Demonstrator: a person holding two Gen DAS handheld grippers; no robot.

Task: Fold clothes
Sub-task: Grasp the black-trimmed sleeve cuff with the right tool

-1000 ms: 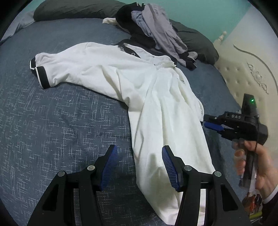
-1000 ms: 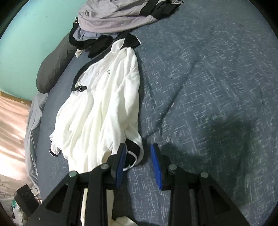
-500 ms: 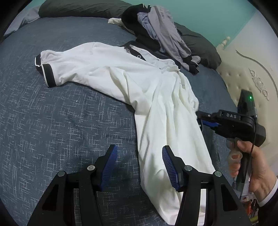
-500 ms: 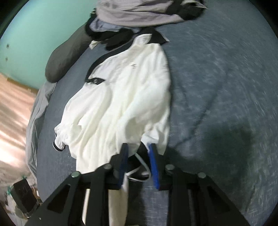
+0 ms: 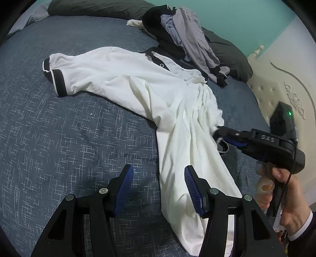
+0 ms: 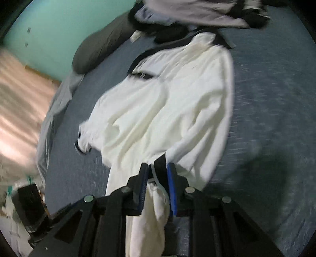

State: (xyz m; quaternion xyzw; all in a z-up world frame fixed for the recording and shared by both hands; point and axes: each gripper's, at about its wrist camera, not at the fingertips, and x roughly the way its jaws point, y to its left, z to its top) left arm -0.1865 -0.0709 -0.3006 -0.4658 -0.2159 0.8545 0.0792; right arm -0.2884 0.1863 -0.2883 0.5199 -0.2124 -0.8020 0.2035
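On the blue patterned bed cover (image 5: 69,138), under a teal wall (image 5: 237,17), a white polo shirt (image 5: 158,94) lies spread ahead of both claws, a heap of dark and grey clothes (image 5: 183,35) beyond its collar. Left gripper (image 5: 158,189): jaws apart, holding nothing, right pad over the shirt's lower edge. Right gripper (image 6: 157,183): clamped on the black-banded sleeve cuff (image 6: 160,168). A second ago that cuff lay flat between open jaws; now it is pinched and drawn across the shirt body.
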